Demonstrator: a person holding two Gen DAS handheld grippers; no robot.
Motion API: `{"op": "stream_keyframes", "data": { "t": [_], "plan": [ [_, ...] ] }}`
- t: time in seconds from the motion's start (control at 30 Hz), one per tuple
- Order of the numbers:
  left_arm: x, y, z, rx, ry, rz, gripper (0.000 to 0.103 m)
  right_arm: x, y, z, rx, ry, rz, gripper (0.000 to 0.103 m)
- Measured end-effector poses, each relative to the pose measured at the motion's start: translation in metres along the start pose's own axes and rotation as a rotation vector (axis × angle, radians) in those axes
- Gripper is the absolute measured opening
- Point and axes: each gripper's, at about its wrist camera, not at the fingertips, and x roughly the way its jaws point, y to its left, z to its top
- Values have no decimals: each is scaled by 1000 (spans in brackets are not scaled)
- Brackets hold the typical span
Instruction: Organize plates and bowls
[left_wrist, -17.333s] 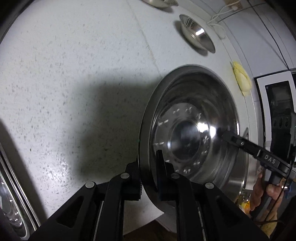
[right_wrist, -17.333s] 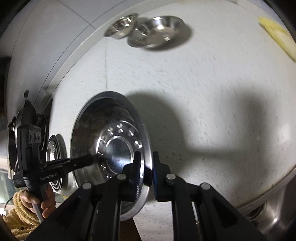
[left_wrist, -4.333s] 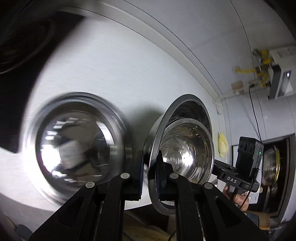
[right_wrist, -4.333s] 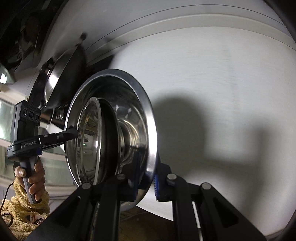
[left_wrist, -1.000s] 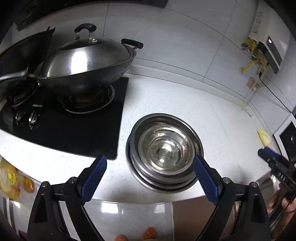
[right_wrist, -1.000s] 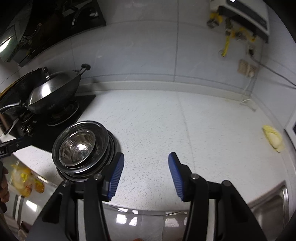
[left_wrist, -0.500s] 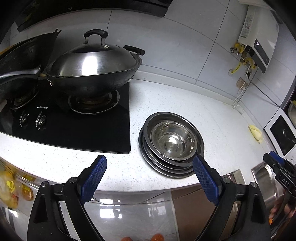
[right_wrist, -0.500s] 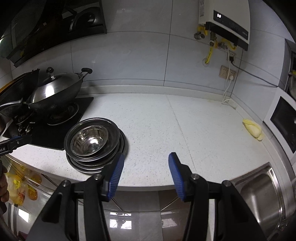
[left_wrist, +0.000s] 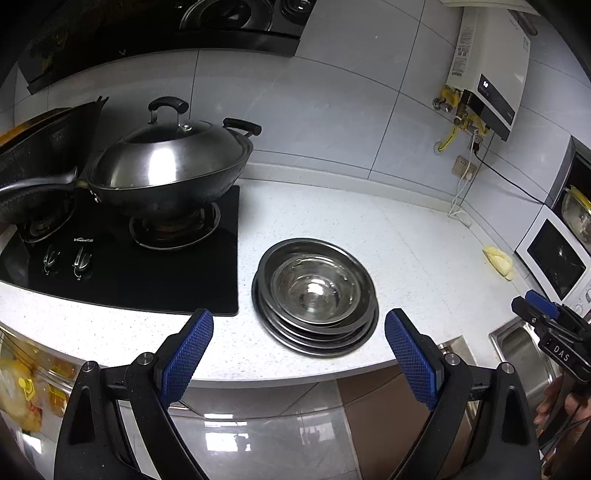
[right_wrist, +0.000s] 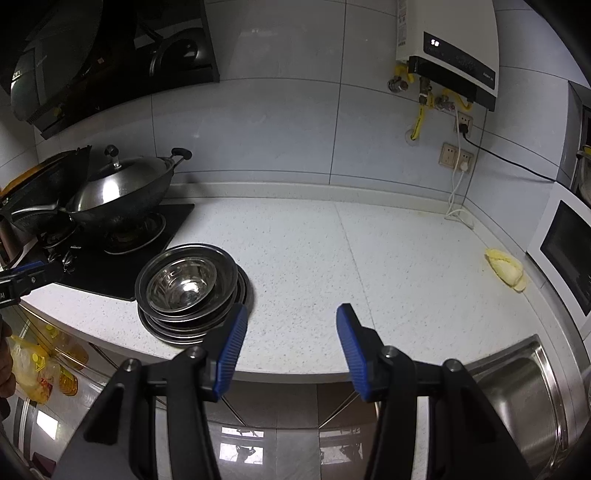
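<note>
Beneath nested bowls (left_wrist: 316, 291), lower plates show only rims; both grippers' fingers apart, empty.

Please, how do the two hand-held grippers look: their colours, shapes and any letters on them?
Both are black, angular plastic frames with silver bolts at the joints. The left gripper has two fingers faced with blue pads in a fine grid pattern. The right gripper has blue pads with fine ridges. Seen from the left camera, the right gripper's body carries white letters "DAS". No sleeve is visible.
</note>
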Motion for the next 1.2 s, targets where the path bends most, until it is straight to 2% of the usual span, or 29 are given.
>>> {"op": "stream_keyframes", "data": {
  "t": [0.23, 0.43, 0.57, 1.2],
  "plan": [
    [-8, -16, 0, -3, -26, 27, 91, -10, -18, 1, 1, -28, 32, 49],
    [-12, -27, -3, 18, -52, 50, 91, -13, -28, 0, -3, -12, 37, 49],
    [-13, -33, -5, 17, -54, 43, 91, -15, -35, -2, 15, 17, 52, 49],
    [-15, -51, -6, 54, -69, 1, 91, -38, -53, -11, 58, 2, 12, 49]
  ]
}}
